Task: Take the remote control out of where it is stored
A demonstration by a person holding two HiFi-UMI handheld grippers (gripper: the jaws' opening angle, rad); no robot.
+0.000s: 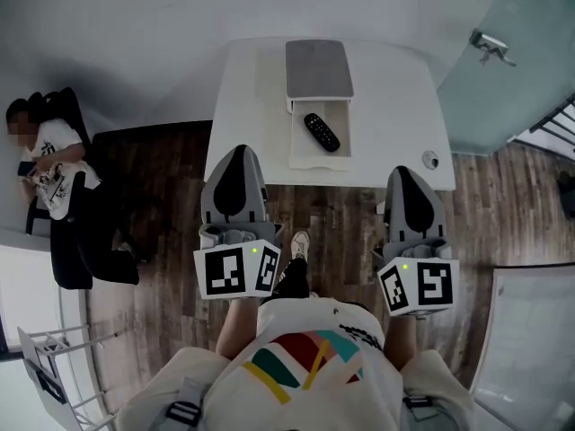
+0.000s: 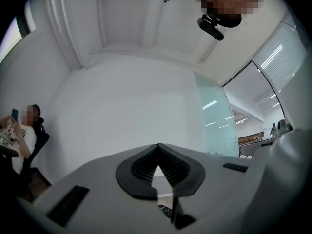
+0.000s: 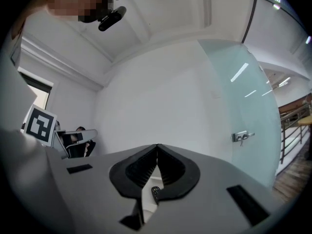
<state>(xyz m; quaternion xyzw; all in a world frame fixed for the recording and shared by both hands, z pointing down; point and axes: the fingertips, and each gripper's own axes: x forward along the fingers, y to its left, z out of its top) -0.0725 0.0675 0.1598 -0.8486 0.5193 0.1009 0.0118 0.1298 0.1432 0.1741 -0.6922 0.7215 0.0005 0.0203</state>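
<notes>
A black remote control (image 1: 321,131) lies slantwise in the pulled-out white drawer (image 1: 298,155) of a small grey-topped box (image 1: 318,68) on the white table (image 1: 395,106). Both grippers hang in front of the table's near edge, apart from the drawer. My left gripper (image 1: 238,155) is shut with nothing in it, below and left of the drawer. My right gripper (image 1: 402,176) is shut and empty too, below and right of it. Through the slit under the closed left gripper (image 2: 157,152) a bit of the remote (image 2: 165,210) shows. The remote (image 3: 155,194) shows likewise below the right gripper (image 3: 157,152).
A small round object (image 1: 431,160) sits near the table's front right corner. A person (image 1: 54,164) sits on a black chair at the left wall. A glass door with a handle (image 1: 490,48) stands at the right. A white wire rack (image 1: 49,366) is at lower left.
</notes>
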